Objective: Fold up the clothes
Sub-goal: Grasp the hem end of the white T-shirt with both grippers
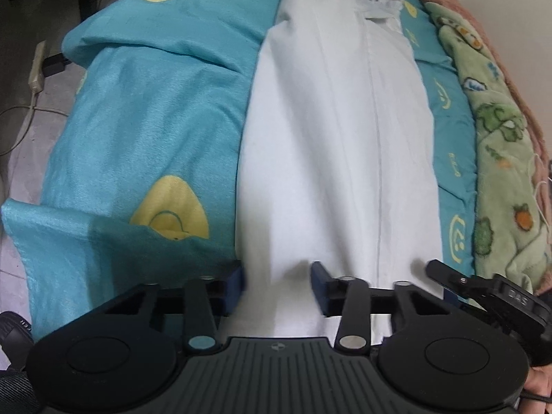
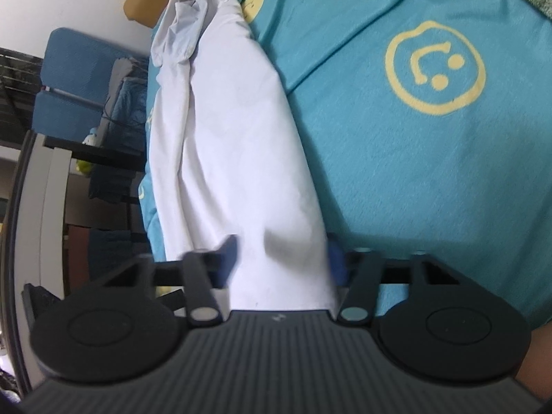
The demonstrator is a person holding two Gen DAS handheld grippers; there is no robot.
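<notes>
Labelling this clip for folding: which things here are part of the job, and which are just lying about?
Job:
white garment
left gripper, jaws open
right gripper, jaws open

Lying about:
teal smiley sheet
green fleece blanket
blue chair

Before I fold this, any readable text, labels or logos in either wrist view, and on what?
"DAS": raised letters on the right gripper body, seen upside down in the left wrist view.
Yellow lettering on the teal blanket, near the top: stylised, unreadable.
White garment: no text visible.
Left gripper: small round emblem, no words.
</notes>
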